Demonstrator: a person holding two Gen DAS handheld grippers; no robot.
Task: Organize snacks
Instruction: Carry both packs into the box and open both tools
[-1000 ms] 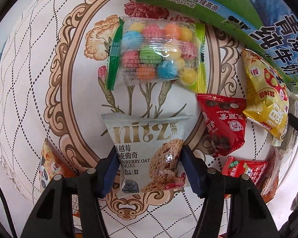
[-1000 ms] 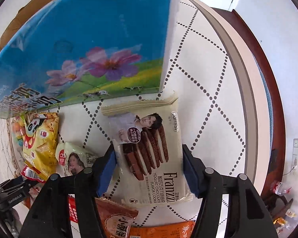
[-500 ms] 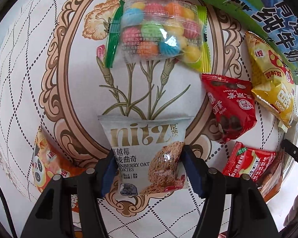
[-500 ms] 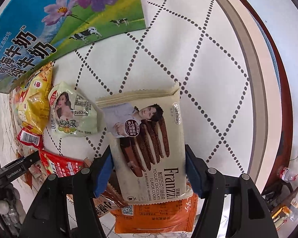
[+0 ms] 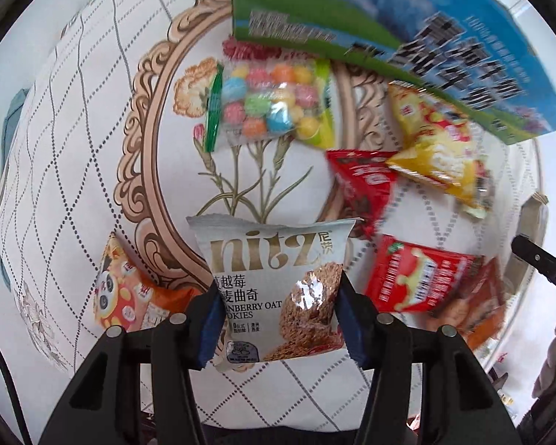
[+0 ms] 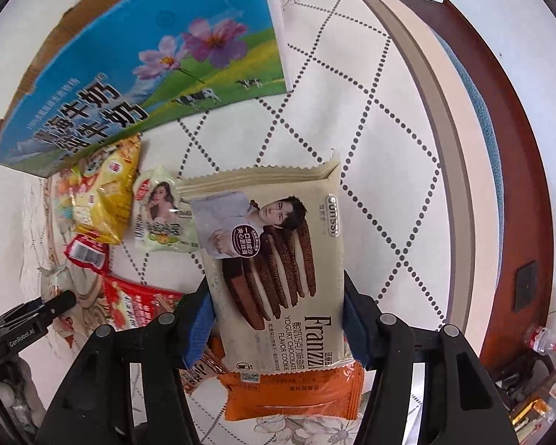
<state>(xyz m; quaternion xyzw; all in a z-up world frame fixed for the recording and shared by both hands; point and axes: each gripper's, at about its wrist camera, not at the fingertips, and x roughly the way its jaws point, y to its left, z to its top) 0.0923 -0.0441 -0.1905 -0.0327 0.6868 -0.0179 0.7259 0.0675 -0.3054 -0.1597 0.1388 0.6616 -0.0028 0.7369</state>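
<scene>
Lower centre, both views: our left gripper (image 5: pixel 276 319) clamps the oat cookie pouch (image 5: pixel 274 289); our right gripper (image 6: pixel 278 319) clamps the Franzzi cookie pack (image 6: pixel 274 259), over the patterned tablecloth (image 6: pixel 352 111).

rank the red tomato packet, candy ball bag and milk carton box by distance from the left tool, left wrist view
1. Red tomato packet, just right of the left tool.
2. Candy ball bag, ahead, mid-table.
3. Milk carton box, farthest, along the top.
</scene>
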